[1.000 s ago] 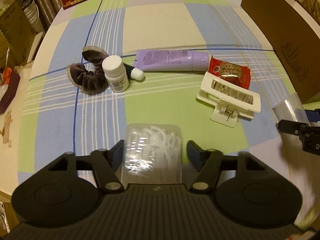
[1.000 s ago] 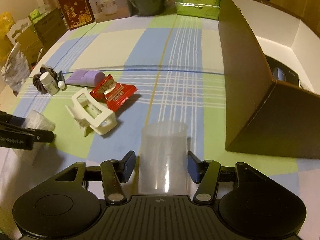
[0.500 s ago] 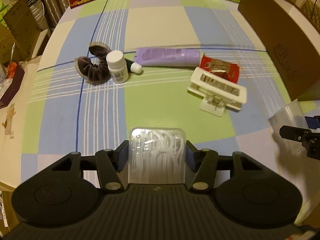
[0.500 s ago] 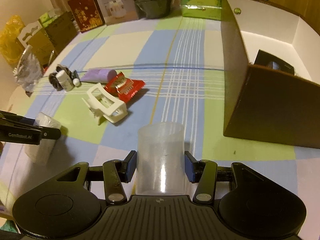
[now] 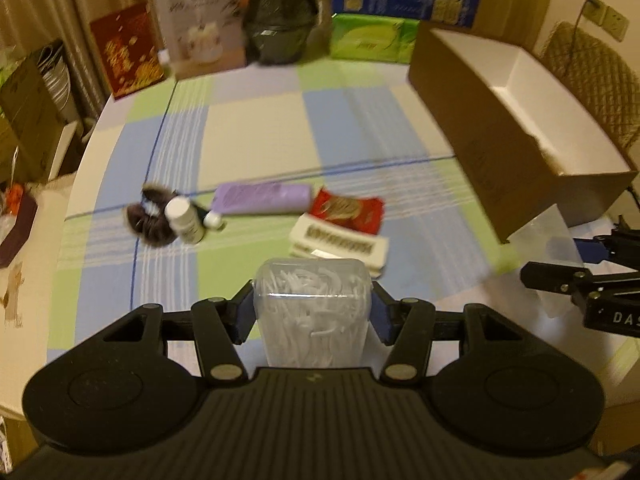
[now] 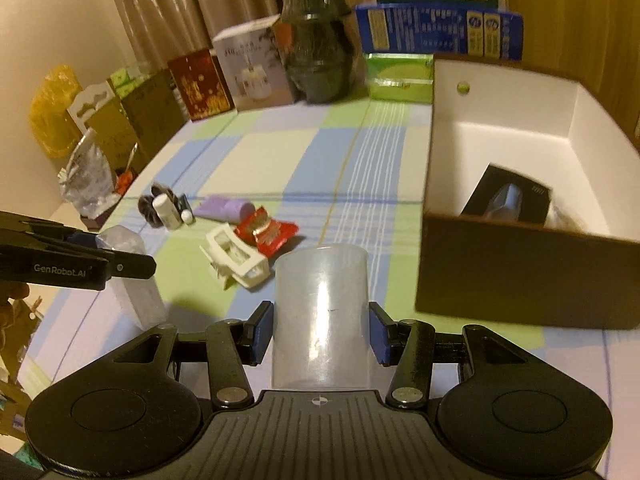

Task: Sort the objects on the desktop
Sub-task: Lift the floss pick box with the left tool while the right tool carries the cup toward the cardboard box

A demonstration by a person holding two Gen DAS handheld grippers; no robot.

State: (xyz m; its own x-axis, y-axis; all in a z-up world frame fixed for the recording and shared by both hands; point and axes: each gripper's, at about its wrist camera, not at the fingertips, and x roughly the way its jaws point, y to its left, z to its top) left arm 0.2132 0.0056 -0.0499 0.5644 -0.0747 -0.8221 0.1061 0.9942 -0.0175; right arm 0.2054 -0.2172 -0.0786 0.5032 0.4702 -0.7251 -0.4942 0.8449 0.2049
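My left gripper point(image 5: 312, 314) is shut on a clear box of white floss picks point(image 5: 313, 312), held above the checked tablecloth. My right gripper point(image 6: 321, 330) is shut on a clear plastic cup point(image 6: 321, 316), also off the table. The floss box point(image 6: 132, 276) and left gripper show at the left of the right wrist view. On the cloth lie a purple tube point(image 5: 262, 198), a red snack packet point(image 5: 347, 210), a white hair clip point(image 5: 340, 244), a small white bottle point(image 5: 185, 220) and a dark scrunchie point(image 5: 150, 220). The open cardboard box point(image 6: 520, 276) stands to the right.
Inside the cardboard box lies a black packaged item point(image 6: 510, 198). Along the table's far edge stand a dark jar point(image 6: 320, 60), a white carton point(image 6: 250, 68), a red box point(image 6: 200, 84) and a green pack point(image 6: 400, 78). Bags crowd the left side.
Both grippers have risen with the floss box and cup and tilted up, so the far end of the table and the inside of the cardboard box have come into view.
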